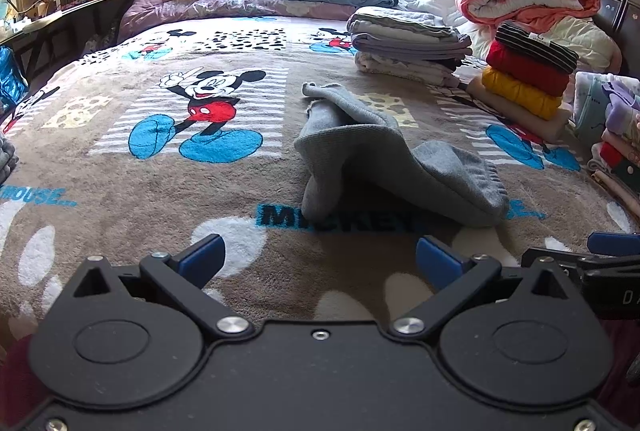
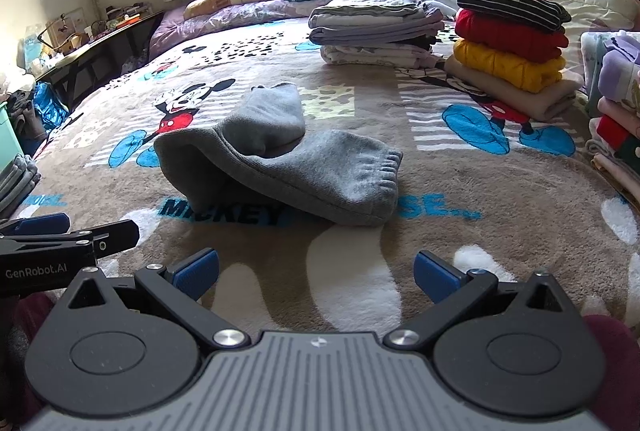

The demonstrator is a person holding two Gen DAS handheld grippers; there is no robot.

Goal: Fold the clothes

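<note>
From the left wrist view, the left gripper (image 1: 318, 261) hangs low over the Mickey Mouse blanket (image 1: 120, 191) with its blue fingers (image 1: 204, 259) spread wide and nothing between them. Ahead and a little to the right lies the grey sock (image 1: 384, 159), loosely doubled over itself, its ribbed cuff resting on the blanket's printed lettering. Farther back to the right stand a stack of pale folded clothes (image 1: 408, 43) and a second pile (image 1: 524, 79) topped by a striped piece over red and yellow ones. The tip of the right gripper (image 1: 600, 259) pokes in at the right edge. From the right wrist view, the right gripper (image 2: 316, 271) also hovers over the blanket (image 2: 480, 211), fingers (image 2: 434, 277) parted and empty. The grey sock (image 2: 288, 163) sits just ahead, centre-left, apart from the fingers; it may be two socks overlapped, though the folds make that hard to judge. The left gripper (image 2: 60, 235) shows at the left edge, and the pale stack (image 2: 372, 27) and striped-topped pile (image 2: 512, 47) stand behind.
</note>
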